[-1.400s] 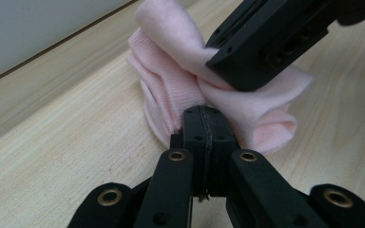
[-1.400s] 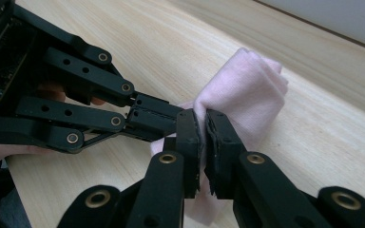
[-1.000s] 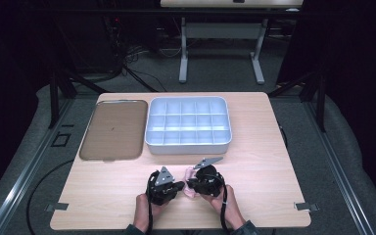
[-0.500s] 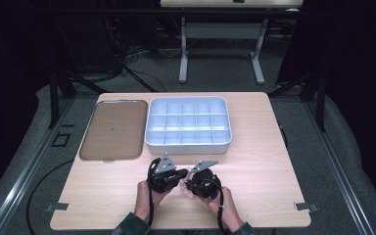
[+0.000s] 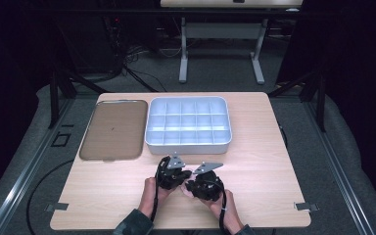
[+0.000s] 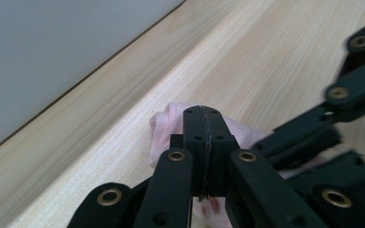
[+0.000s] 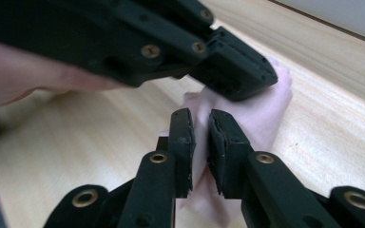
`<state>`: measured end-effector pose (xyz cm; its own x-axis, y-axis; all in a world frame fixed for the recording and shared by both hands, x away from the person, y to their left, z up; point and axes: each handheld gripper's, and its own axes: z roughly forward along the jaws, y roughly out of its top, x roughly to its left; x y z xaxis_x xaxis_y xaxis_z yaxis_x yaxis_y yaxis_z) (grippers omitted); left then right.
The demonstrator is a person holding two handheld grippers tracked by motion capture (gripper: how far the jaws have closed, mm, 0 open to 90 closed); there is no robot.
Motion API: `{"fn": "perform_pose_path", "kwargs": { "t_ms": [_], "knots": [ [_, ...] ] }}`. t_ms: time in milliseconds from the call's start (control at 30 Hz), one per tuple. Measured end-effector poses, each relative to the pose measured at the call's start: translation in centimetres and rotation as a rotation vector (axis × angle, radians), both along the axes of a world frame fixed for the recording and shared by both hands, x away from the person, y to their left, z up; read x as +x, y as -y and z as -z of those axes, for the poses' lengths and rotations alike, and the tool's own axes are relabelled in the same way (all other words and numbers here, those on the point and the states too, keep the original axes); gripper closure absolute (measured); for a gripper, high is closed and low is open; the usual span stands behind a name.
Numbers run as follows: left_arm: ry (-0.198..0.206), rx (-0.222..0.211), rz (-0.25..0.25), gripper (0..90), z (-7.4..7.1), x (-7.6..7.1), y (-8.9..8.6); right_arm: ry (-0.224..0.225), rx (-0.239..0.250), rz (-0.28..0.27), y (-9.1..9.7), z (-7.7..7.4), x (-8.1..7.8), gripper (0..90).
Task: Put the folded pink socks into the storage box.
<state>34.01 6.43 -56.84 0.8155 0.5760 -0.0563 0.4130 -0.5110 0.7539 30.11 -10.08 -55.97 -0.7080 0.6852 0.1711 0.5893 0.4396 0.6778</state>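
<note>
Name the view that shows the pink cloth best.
The right gripper view: the pink cloth runs between both grippers' jaws. The left gripper view shows the cloth behind shut jaws; in the high view the grippers hide it.

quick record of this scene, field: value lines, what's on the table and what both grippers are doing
table: light wood
organizer: white compartment tray, compartments look bare
flat tray: brown, shallow, left of the organizer
work item: pale pink cloth, on the table in front of the organizer
left gripper: jaws shut on the pink cloth
right gripper: jaws pinch the same cloth, a narrow gap between them; they have just been opening
</note>
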Motion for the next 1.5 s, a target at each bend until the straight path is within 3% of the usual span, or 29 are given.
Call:
{"fn": "perform_pose_path", "kwargs": {
  "t_ms": [100,233,467,567,767,867,967,1067,1233,1500],
  "knots": [
    [0.019,0.019,-0.004,89.9,0.0,-0.2,0.2,0.006,-0.025,-0.014,0.0,-0.4,-0.8,80.6],
    [0.01,0.002,-0.007,89.9,0.1,-0.1,0.0,0.023,-0.077,-0.025,-0.5,-0.3,-1.3,83.1],
    [-0.004,-0.029,-0.003,89.9,0.3,0.0,-0.4,0.047,-0.044,-0.014,-0.5,0.7,-1.5,85.6],
    [-0.014,-0.049,-0.007,89.9,0.4,0.1,-0.5,0.021,-0.05,-0.025,-0.3,0.5,-1.3,84.4],
    [-0.009,-0.044,-0.011,89.8,0.4,0.0,-0.5,-0.047,0.045,-0.062,1.3,-0.6,-0.4,71.7],
    [-0.008,-0.052,-0.017,89.8,0.4,0.0,-0.5,-0.058,0.104,-0.029,3.0,-1.7,0.2,70.6],
    [-0.015,-0.054,-0.017,89.8,0.4,0.1,-0.5,-0.077,0.113,0.028,3.4,-2.0,1.1,68.3],
    [-0.014,-0.055,-0.02,89.8,0.4,0.1,-0.5,-0.106,0.055,0.047,2.6,-1.3,2.0,62.9],
    [-0.009,-0.052,-0.019,89.8,0.4,0.0,-0.5,-0.127,0.024,0.078,1.3,0.0,2.5,50.1],
    [-0.008,-0.07,-0.027,89.5,0.6,0.0,-0.6,-0.093,-0.055,0.081,0.2,0.4,2.4,45.6]
  ]
}}
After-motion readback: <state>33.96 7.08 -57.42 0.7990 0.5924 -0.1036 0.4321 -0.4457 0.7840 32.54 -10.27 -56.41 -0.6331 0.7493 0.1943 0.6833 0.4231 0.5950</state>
